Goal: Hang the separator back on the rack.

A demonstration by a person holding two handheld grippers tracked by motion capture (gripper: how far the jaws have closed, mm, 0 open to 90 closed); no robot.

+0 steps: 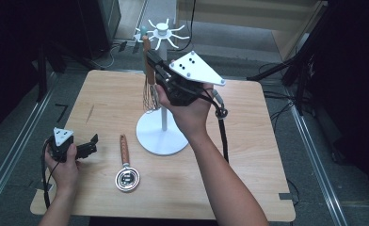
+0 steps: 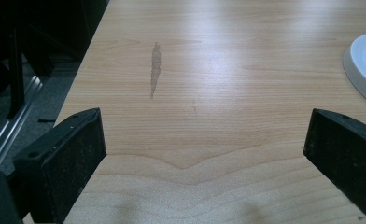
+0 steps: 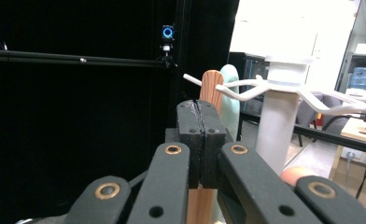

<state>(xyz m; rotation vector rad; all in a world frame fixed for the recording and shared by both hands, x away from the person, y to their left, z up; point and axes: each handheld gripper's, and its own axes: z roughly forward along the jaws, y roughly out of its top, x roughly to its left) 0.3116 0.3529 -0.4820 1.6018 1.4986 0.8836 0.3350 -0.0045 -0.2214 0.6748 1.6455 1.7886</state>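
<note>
A white utensil rack (image 1: 162,133) stands mid-table, its hooked top (image 3: 284,84) at the far side. A wire whisk (image 1: 149,94) with a wooden handle (image 3: 212,86) hangs from one hook. My right gripper (image 1: 153,60) is raised level with that handle; its jaws (image 3: 200,114) are pressed flat together with nothing visible between them, and the handle stands just behind their tips. A metal strainer spoon (image 1: 127,179) with a wooden handle lies flat in front of the rack. My left gripper (image 1: 91,144) rests low at the table's left, jaws wide open (image 2: 204,154) over bare wood.
A pale green handle (image 3: 231,88) hangs beside the whisk's handle. The rack's round base edge (image 2: 365,65) lies right of my left gripper. A dark streak (image 2: 155,67) marks the tabletop. The table's left edge (image 2: 78,79) drops to the floor rails.
</note>
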